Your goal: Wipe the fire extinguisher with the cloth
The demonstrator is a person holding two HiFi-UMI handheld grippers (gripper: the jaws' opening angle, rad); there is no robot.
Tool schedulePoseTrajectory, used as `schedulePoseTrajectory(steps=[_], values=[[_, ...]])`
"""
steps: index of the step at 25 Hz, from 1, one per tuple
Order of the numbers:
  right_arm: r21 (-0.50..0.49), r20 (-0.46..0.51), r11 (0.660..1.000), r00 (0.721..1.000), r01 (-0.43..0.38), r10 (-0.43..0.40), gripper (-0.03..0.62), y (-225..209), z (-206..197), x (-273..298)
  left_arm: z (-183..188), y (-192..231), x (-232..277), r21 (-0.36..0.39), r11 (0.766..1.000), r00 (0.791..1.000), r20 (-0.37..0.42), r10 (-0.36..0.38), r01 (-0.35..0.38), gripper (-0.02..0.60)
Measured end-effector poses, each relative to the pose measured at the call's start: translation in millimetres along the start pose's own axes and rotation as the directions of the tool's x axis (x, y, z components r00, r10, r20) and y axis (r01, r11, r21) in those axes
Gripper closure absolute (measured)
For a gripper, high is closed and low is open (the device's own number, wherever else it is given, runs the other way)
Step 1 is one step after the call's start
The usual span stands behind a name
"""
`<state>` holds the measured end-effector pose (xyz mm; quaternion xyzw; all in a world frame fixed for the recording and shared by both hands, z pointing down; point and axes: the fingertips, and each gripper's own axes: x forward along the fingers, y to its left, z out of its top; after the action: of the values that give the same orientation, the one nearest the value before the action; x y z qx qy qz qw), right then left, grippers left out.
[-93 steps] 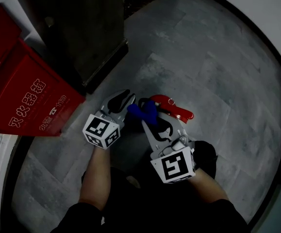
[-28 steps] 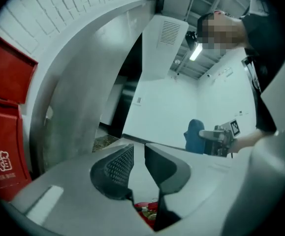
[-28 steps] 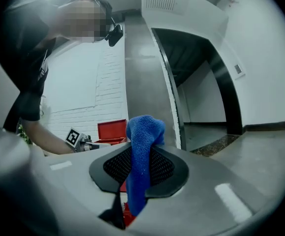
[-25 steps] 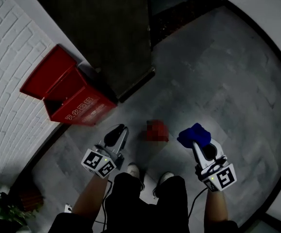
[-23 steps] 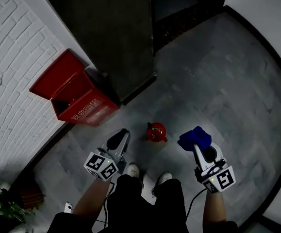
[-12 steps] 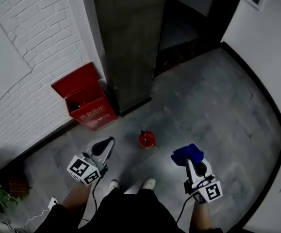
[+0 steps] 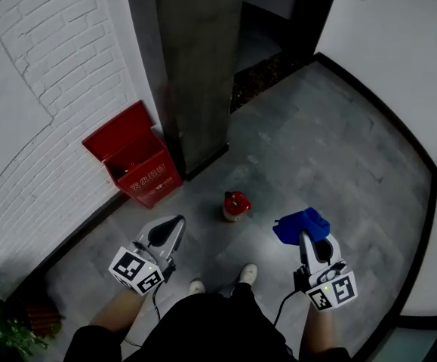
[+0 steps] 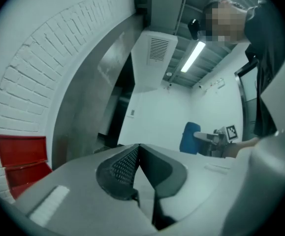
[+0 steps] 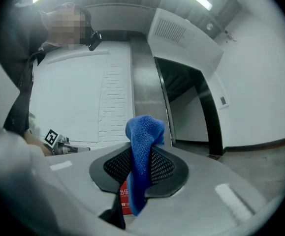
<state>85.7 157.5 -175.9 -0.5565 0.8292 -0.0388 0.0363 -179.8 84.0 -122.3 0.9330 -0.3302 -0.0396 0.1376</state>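
A: Start at the bottom of the frame. What are the two tongs doing?

B: In the head view the left tongs (image 7: pixel 174 223) sit lower left, clenched tight with nothing between them; their own view shows the pads meeting at the tips. The right tongs (image 7: pixel 306 236) sit lower right, clamped on the blue cloth (image 7: pixel 300 225), which bunches over the tips and hangs down between the pads.

A: And the fire extinguisher?

B: The fire extinguisher (image 7: pixel 235 204) stands on the grey floor (image 7: pixel 331 149) just above the person's shoes (image 7: pixel 247 272). It is near the centre, between the two tongs and further up the frame than either. Neither touches it.

A: Which way does it run?

B: Upright, I judge. Only the red top and the valve show, so its long axis points roughly at the camera. The body to be wiped is mostly hidden below that top.

A: Which hand is nearer?

B: Across the frame they are close to even, and the blue cloth's left edge is perhaps the closest thing to it. Both tongs seem to be held level, high above the floor. So the cloth hand would have to go down and toward the left of the frame to reach the side.

A: Anything behind it?

B: The open red box (image 7: pixel 139 164) against the brick wall (image 7: pixel 44 89), upper left of the extinguisher and apart from it. Beyond that is the grey pillar (image 7: pixel 195 66).
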Motion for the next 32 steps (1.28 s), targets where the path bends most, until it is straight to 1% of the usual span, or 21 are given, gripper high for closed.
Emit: schedulePoseTrajectory(steps=[2, 3, 6, 8, 10, 11, 12, 14, 16, 19, 20, 23, 24, 28, 32], values=[[-0.028, 0.015, 0.999, 1.000, 0.016, -0.015, 0.525, 19, 8, -4, 4, -13, -10, 0.017, 0.998, 0.998, -0.017, -0.065, 0.065, 0.581], [-0.028, 0.026, 0.999, 0.999, 0.024, -0.023, 0.525, 28, 11, -7, 6, -17, -16, 0.037, 0.997, 0.997, -0.023, -0.073, 0.074, 0.581], [-0.018, 0.061, 0.999, 0.998, 0.031, -0.030, 0.525, 49, 18, -17, 7, -32, -31, 0.113, 0.992, 0.998, -0.020, -0.059, 0.061, 0.581], [-0.012, 0.087, 1.000, 0.996, 0.016, -0.015, 0.525, 55, 25, -19, 10, -44, -32, 0.177, 0.981, 0.997, -0.006, -0.082, 0.082, 0.581], [0.006, 0.108, 1.000, 0.994, 0.004, -0.004, 0.525, 62, 24, -21, 13, -55, -33, 0.255, 0.961, 0.994, -0.009, -0.110, 0.109, 0.581], [0.001, 0.104, 1.000, 0.995, 0.001, -0.001, 0.525, 68, 19, -24, 10, -58, -36, 0.270, 0.956, 0.993, -0.014, -0.114, 0.113, 0.581], [-0.014, 0.090, 1.000, 0.996, 0.000, 0.001, 0.525, 73, 14, -28, 6, -61, -39, 0.261, 0.959, 0.994, -0.013, -0.108, 0.108, 0.581], [-0.038, 0.059, 0.999, 0.998, -0.008, 0.010, 0.526, 79, 4, -35, 1, -67, -41, 0.216, 0.973, 0.996, 0.007, -0.088, 0.085, 0.581], [-0.052, 0.034, 0.998, 0.999, -0.018, 0.020, 0.526, 78, -2, -43, -1, -75, -39, 0.199, 0.977, 0.997, 0.015, -0.078, 0.073, 0.580], [-0.078, 0.010, 0.997, 1.000, -0.013, 0.014, 0.526, 68, -7, -56, -2, -89, -33, 0.217, 0.974, 0.997, 0.019, -0.074, 0.068, 0.581], [-0.080, 0.004, 0.997, 1.000, -0.007, 0.007, 0.526, 62, -9, -61, -4, -90, -31, 0.212, 0.975, 0.998, 0.020, -0.068, 0.062, 0.581], [-0.081, -0.015, 0.997, 1.000, 0.009, -0.010, 0.528, 47, -17, -70, -11, -92, -25, 0.161, 0.986, 0.998, 0.025, -0.052, 0.047, 0.581], [-0.082, -0.019, 0.997, 1.000, 0.012, -0.013, 0.528, 42, -18, -71, -13, -93, -23, 0.154, 0.987, 0.998, 0.027, -0.048, 0.044, 0.581], [-0.064, -0.022, 0.998, 0.999, 0.022, -0.024, 0.530, 34, -25, -74, -18, -94, -20, 0.179, 0.984, 0.999, 0.019, -0.027, 0.024, 0.581], [-0.035, -0.014, 0.999, 1.000, 0.009, -0.009, 0.530, 31, -25, -75, -16, -95, -21, 0.168, 0.986, 0.999, 0.033, -0.010, 0.005, 0.581]])
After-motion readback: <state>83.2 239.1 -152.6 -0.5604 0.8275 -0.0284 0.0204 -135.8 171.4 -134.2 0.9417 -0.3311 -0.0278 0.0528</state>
